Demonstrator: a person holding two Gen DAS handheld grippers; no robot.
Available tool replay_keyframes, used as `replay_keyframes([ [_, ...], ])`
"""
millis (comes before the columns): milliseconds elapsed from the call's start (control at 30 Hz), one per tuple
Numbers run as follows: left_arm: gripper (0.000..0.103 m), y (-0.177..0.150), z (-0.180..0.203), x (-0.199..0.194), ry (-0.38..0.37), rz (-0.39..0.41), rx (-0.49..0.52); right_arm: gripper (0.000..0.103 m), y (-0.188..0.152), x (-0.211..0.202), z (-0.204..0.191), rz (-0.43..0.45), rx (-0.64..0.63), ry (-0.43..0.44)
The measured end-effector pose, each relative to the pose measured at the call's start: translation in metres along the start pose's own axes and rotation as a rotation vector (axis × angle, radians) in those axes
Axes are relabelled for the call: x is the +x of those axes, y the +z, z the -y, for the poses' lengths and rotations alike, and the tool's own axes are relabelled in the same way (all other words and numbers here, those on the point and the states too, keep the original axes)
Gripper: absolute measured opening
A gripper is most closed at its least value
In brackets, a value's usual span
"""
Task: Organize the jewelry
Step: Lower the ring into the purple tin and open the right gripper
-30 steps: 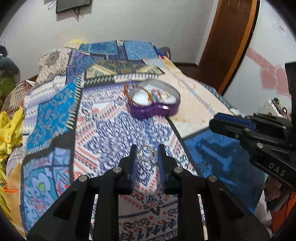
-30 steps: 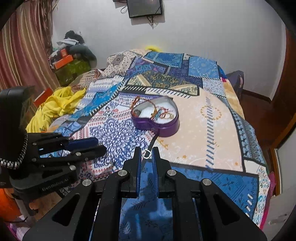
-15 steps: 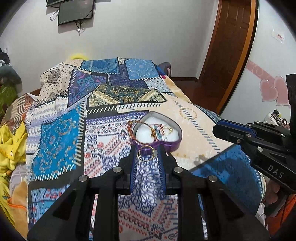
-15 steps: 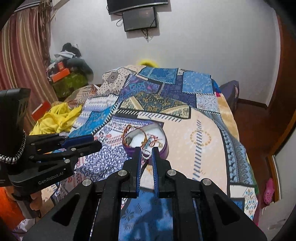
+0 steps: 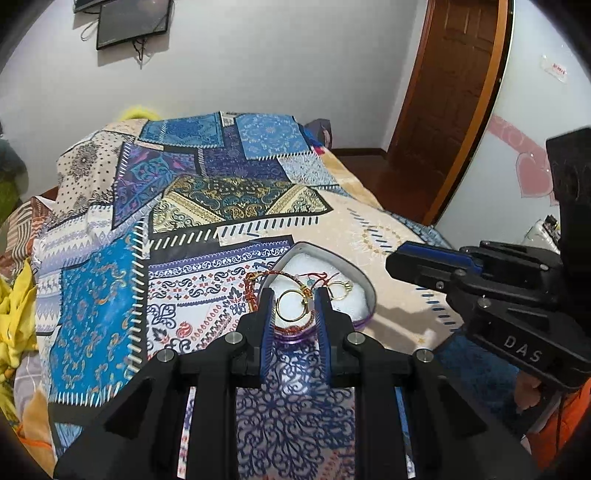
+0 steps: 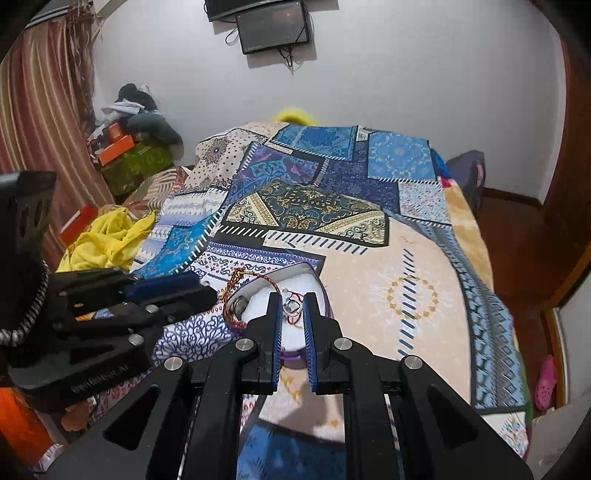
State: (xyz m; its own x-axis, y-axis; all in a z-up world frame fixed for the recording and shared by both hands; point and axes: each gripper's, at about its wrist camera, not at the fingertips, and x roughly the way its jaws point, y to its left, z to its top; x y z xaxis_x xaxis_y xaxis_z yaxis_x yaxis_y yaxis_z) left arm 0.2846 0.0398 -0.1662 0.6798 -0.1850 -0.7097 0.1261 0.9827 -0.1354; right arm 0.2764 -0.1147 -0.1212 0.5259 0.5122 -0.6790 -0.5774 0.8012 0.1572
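My left gripper [image 5: 293,297] is shut on a gold hoop ring [image 5: 291,305] and holds it above the near part of a purple heart-shaped jewelry box [image 5: 364,291] lined in white. In the box lie another gold ring [image 5: 341,290] and a red braided bracelet [image 5: 255,284] hanging over its rim. My right gripper [image 6: 293,306] is shut on a small silver ring [image 6: 291,308], also held above the box [image 6: 321,291]. Each gripper shows in the other's view, the right [image 5: 424,264] and the left [image 6: 184,291].
The box sits on a patchwork bedspread [image 5: 184,229] on a bed. Yellow cloth [image 6: 107,240] lies at the bed's left side. A wooden door [image 5: 454,92] stands at the right, a wall screen [image 6: 273,26] at the back, and piled clutter [image 6: 129,140] at the far left.
Both grippers have risen and moved forward over the bed, so the heart-shaped box now lies right under their fingertips. Each still holds its ring.
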Motion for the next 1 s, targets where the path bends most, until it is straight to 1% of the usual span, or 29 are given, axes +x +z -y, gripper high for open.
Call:
replay_keyframes([
  [133, 0.020, 0.002, -0.005, 0.016, -0.025, -0.028, -0.009, 0.010, 0.002, 0.011, 0.006, -0.028, 0.024, 0.028],
  [267, 0.020, 0.003, -0.007, 0.024, -0.031, -0.027, -0.009, 0.010, 0.001, 0.015, 0.008, -0.045, 0.027, 0.042],
  [367, 0.020, 0.005, -0.010, 0.029, -0.049, -0.033, -0.022, 0.010, 0.000, 0.017, 0.007, -0.054, 0.017, 0.046],
  [667, 0.020, 0.008, -0.011, 0.030, -0.043, -0.033, -0.011, 0.010, -0.002, 0.024, 0.012, -0.090, 0.021, 0.047],
  [700, 0.020, 0.008, -0.011, 0.030, -0.045, -0.038, -0.011, 0.011, -0.002, 0.024, 0.012, -0.096, 0.021, 0.050],
  [767, 0.021, 0.008, -0.011, 0.029, -0.046, -0.043, -0.017, 0.019, -0.002, 0.023, 0.012, -0.102, 0.020, 0.049],
  [800, 0.021, 0.008, -0.012, 0.028, -0.049, -0.043, -0.021, 0.021, -0.001, 0.020, 0.012, -0.097, 0.021, 0.045],
  [900, 0.022, 0.010, -0.012, 0.019, -0.054, -0.035, -0.031, 0.023, 0.001, 0.010, 0.010, -0.071, 0.022, 0.039],
  [933, 0.022, 0.011, -0.012, 0.015, -0.056, -0.030, -0.032, 0.023, 0.003, 0.005, 0.010, -0.062, 0.023, 0.036],
  [1000, 0.032, 0.014, -0.010, 0.005, -0.054, -0.015, -0.031, 0.023, 0.005, -0.004, 0.009, -0.040, 0.021, 0.026],
])
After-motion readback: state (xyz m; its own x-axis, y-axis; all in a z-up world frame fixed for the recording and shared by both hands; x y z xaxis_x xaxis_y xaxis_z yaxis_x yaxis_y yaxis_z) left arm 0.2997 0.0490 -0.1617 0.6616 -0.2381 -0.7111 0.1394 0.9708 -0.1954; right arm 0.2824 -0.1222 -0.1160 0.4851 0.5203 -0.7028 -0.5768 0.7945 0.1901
